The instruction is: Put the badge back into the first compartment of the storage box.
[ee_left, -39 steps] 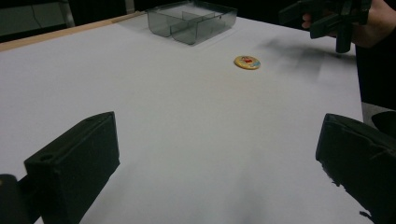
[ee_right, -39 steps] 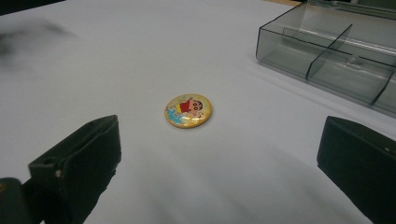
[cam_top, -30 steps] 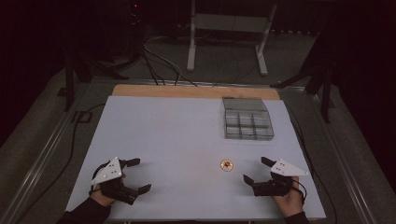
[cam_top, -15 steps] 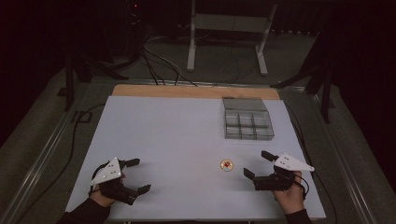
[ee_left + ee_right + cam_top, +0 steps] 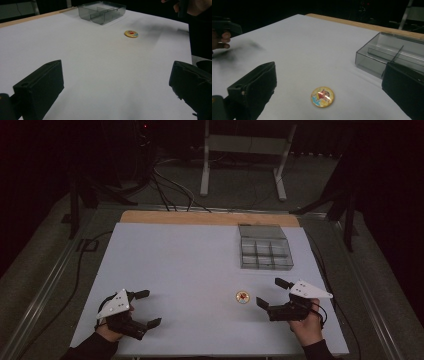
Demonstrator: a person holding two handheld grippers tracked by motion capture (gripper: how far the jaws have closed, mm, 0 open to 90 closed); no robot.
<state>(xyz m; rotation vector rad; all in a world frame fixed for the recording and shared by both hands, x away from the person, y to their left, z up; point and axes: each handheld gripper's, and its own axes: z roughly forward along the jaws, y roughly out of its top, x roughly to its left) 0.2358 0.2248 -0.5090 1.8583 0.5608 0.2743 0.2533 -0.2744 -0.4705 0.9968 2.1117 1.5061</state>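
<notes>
A small round yellow badge [image 5: 243, 296] with a red and blue picture lies flat on the white table [image 5: 190, 265]; it also appears as the badge [image 5: 322, 96] and the badge [image 5: 131, 33]. My right gripper [image 5: 270, 293] is open just to the right of the badge, jaws pointing left toward it, nothing between them. In the right gripper view the badge lies on the table between and just ahead of the two black jaws. My left gripper [image 5: 145, 308] is open near the front left corner, empty, far from the badge.
A clear grey compartment box [image 5: 264, 252] stands at the back right of the table, seen also as the box [image 5: 392, 53] and the box [image 5: 101, 11]. A wooden strip [image 5: 210, 218] edges the table's far side. Cables and a metal stand lie on the floor beyond.
My right gripper has shifted a little forward and right, turning its jaws toward the badge. The left gripper has barely moved.
</notes>
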